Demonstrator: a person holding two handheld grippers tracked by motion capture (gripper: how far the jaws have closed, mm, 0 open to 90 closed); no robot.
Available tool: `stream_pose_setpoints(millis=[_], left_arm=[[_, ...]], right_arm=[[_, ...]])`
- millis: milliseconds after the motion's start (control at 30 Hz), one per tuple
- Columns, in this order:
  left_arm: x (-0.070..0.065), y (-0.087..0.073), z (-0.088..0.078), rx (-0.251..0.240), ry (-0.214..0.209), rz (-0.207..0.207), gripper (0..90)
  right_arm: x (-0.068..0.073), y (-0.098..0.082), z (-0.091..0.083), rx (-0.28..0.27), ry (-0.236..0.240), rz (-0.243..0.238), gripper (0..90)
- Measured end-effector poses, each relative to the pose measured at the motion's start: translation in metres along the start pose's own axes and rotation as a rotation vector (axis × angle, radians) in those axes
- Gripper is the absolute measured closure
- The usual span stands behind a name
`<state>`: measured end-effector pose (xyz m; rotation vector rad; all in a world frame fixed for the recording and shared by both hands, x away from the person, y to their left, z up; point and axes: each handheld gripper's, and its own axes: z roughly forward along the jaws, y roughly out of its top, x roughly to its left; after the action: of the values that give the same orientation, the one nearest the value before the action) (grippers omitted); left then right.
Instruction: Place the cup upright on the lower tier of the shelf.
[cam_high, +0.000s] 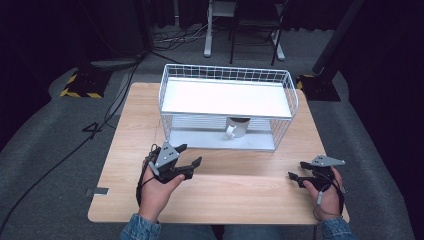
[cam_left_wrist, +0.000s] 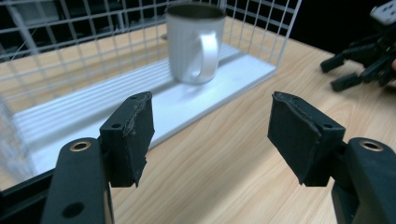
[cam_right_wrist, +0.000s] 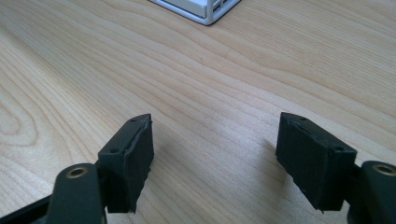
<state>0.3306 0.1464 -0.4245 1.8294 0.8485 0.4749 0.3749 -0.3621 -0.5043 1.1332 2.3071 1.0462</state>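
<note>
A white wire rack (cam_high: 227, 105) with two shelves stands at the back of the wooden table (cam_high: 220, 190). A grey mug (cam_high: 236, 128) with a white handle stands upright on the rack's lower shelf; in the left gripper view the mug (cam_left_wrist: 194, 42) lies ahead, handle toward the camera. My left gripper (cam_high: 191, 156) is open in front of the rack's left half, with nothing between its jaws (cam_left_wrist: 212, 133). Near the table's right edge my right gripper (cam_high: 296, 171) is open over bare wood (cam_right_wrist: 215, 154). It also shows far off in the left gripper view (cam_left_wrist: 359, 60).
The rack's top shelf (cam_high: 225, 97) is a bare white board. A corner of the rack's base (cam_right_wrist: 205, 9) lies ahead of the right gripper. Beyond the table lie grey carpet, cables (cam_high: 100, 125) and chair legs (cam_high: 240, 40).
</note>
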Motion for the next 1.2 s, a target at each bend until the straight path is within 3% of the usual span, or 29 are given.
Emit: stream_pose_setpoints(millis=[33, 100, 333, 800, 1133, 1200], left_arm=[[0.005, -0.005, -0.006, 0.014, -0.005, 0.011, 30.6], [0.010, -0.010, -0.010, 0.019, -0.033, -0.010, 28.6], [0.021, -0.028, -0.020, 0.100, -0.010, -0.008, 22.4], [0.047, -0.068, -0.039, 0.196, 0.097, -0.104, 18.0], [0.058, -0.092, -0.038, 0.291, 0.151, -0.117, 17.9], [0.059, -0.095, -0.037, 0.309, 0.159, -0.094, 17.9]], right_arm=[[0.000, 0.000, 0.000, 0.000, 0.000, 0.000, 28.0], [0.000, 0.000, 0.000, 0.000, 0.000, 0.000, 28.0], [0.000, 0.000, 0.000, 0.000, 0.000, 0.000, 28.0], [0.000, 0.000, 0.000, 0.000, 0.000, 0.000, 28.0], [0.000, 0.000, 0.000, 0.000, 0.000, -0.001, 28.0], [0.000, 0.000, 0.000, 0.000, 0.000, -0.001, 28.0]])
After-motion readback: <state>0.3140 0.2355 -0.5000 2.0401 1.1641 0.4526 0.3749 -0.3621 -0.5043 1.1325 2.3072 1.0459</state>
